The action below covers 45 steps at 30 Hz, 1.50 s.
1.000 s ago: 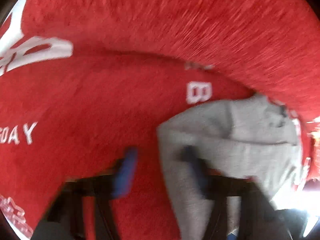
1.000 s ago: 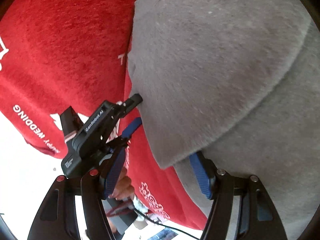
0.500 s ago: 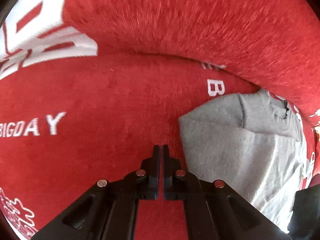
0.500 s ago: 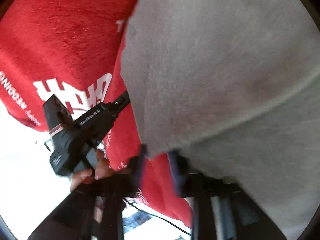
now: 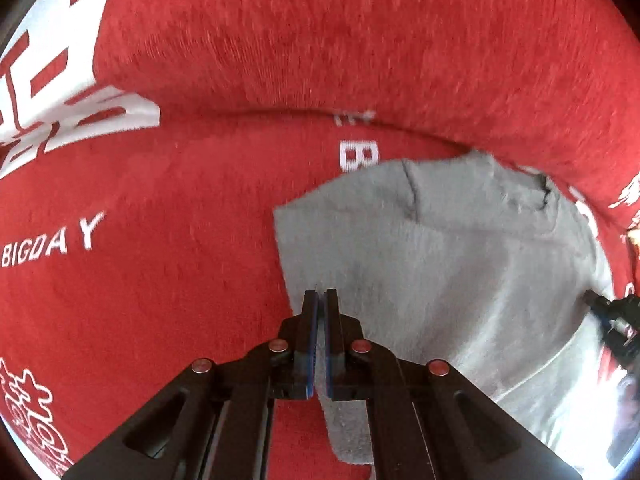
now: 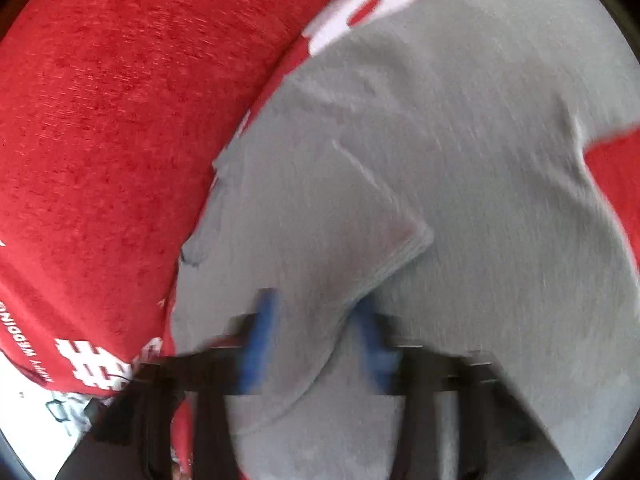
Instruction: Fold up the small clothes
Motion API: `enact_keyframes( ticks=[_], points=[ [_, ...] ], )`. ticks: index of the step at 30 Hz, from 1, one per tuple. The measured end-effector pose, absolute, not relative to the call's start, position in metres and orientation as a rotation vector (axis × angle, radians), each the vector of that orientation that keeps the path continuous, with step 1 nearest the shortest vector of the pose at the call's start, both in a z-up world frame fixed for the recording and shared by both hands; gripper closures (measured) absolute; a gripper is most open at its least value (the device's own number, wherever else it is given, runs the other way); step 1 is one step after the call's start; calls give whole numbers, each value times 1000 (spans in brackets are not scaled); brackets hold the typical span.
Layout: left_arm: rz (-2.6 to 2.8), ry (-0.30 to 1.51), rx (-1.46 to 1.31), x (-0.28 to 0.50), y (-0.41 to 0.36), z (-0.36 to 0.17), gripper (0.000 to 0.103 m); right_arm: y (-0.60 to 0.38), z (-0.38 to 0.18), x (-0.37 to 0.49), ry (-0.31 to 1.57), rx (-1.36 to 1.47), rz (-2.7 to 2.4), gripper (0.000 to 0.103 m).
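Right wrist: your right claw [image 6: 314, 336] is closing round the garment [image 6: 440, 160] fold at 6 o'clock; left claw [image 5: 320, 296] shut, empty. Pinch both layers.

We read white print on the red cloth [image 5: 168, 280] only. In the left wrist view, "BIGDAY" [image 5: 52, 244] stands at nine o'clock and a lone "B" [image 5: 358, 156] near centre, just above the grey garment's [image 5: 440, 272] edge. In the right wrist view, upside-down "WEDDING" [image 6: 12, 336] runs along the cloth's edge at eight o'clock. The large white characters elsewhere we cannot read.
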<state>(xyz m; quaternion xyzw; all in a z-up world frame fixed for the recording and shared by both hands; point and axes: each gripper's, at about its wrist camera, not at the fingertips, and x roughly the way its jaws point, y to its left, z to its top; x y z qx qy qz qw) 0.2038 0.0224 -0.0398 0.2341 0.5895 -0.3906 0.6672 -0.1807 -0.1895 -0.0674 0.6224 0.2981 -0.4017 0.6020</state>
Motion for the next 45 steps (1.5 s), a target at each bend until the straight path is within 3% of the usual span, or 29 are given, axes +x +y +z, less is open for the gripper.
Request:
enact_keyframes(
  ticks=[5,9,15,22,29,32,36,45],
  points=[
    [-863,1299,566,195,25,-45,99,-196,-45,-150,813,1098,-950,95],
    [-824,1288,599,190,20,-47,99,-203,-80,-163,909,1211,-972,94],
    [-817,1294,597,191,25,-23,99,-198,-64,-191,858,1252,-1052,85],
    [-875,1330,632,148,20,-29,99,-212,-65,-134,904,1129,-930,84],
    [-842,1256,692,122,23,-37,99,-212,-78,-149,942,1144,-939,87],
    [-841,1267,719,118,27,-29,99,-206,-70,-155,1020,1112,-964,78],
    [-875,1287,655,111,28,-14,99,-184,-60,-140,939,1174,-790,78],
    [-889,1271,774,84,23,-29,99,-144,-93,-83,1066,1174,-651,77]
  ],
)
